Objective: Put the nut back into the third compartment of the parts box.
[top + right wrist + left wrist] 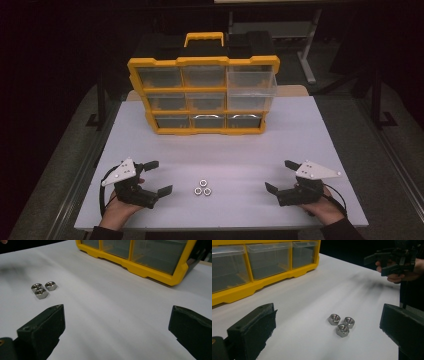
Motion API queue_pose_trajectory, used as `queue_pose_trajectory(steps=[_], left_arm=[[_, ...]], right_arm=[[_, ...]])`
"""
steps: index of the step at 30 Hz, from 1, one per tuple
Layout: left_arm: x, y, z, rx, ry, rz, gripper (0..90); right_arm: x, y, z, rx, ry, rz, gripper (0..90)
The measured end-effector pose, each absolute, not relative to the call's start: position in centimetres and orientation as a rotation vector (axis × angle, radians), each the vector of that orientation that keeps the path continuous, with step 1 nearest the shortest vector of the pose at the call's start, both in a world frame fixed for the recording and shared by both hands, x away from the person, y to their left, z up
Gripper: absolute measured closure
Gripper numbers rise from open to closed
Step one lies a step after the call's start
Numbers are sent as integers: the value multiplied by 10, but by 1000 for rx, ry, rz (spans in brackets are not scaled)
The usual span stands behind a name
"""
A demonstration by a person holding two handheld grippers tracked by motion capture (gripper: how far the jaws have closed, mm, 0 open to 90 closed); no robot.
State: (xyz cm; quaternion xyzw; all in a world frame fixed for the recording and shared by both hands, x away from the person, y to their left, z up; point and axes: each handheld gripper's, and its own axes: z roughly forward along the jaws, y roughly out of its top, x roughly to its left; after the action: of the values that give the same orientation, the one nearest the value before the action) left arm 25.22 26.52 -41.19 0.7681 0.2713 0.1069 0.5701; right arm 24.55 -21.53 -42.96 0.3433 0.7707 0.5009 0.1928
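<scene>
- High view: three steel nuts (203, 187) lie clustered near the table's (300, 135) near edge, between the left gripper (154, 177) and the right gripper (281, 176). Both stand wide open and empty. One yellow organizer (202, 95) with nine clear drawers stands at the far side.
- Left gripper view: the nuts (341, 324) sit touching each other just ahead, between the spread jaws. The pickup looks about to begin; next, this claw should advance, drop around one nut and close.
- Right gripper view: the three nuts (43, 289) lie far left, well apart from its wide jaws.
</scene>
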Motion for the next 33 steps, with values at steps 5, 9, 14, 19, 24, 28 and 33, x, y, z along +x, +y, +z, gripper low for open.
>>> queue_pose_trajectory(steps=[5,9,14,19,24,28,33], left_arm=[[253,259,-409,1827,612,224,0],[254,255,-408,1850,602,211,0],[257,250,-405,1850,592,197,0],[259,244,-403,1864,587,176,0],[264,236,-401,1869,589,156,0],[267,233,-398,1880,584,150,0],[273,226,-397,1892,578,137,0]], right_arm=[[246,-211,-431,931,2193,1402,3],[246,-211,-431,921,2187,1412,3],[247,-211,-430,930,2185,1414,3],[249,-212,-430,932,2179,1416,3],[249,-211,-430,935,2180,1415,3],[249,-209,-430,929,2183,1414,3],[248,-209,-430,928,2187,1414,3]])
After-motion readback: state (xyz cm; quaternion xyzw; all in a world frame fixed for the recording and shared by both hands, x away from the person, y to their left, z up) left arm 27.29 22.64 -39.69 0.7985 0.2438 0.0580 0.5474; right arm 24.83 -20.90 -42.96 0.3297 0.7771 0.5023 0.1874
